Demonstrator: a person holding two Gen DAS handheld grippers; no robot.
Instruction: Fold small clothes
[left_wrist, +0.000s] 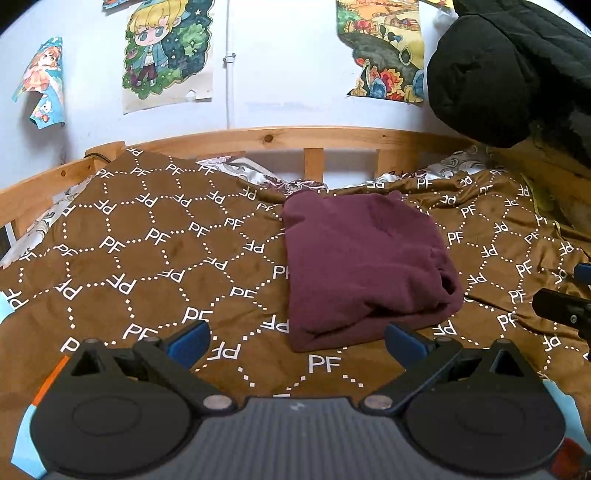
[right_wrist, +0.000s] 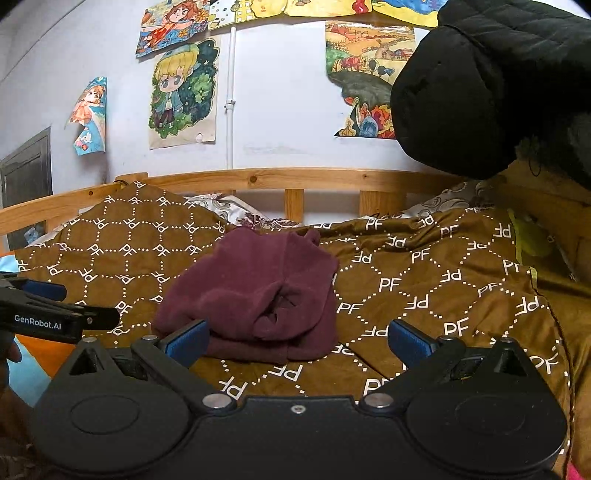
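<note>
A maroon garment lies folded into a compact bundle on the brown PF-patterned bedspread. My left gripper is open just in front of its near edge, blue pads wide apart, nothing between them. In the right wrist view the same maroon garment shows a rumpled opening facing me. My right gripper is open too, its left pad close to the bundle's near corner, not holding it. The left gripper shows at the left edge of that view, and the right gripper's black tip at the right edge of the left wrist view.
A wooden bed rail runs behind the bedspread, with patterned pillows against it. A black padded jacket hangs at the upper right. Drawings are stuck on the white wall. A dark door stands far left.
</note>
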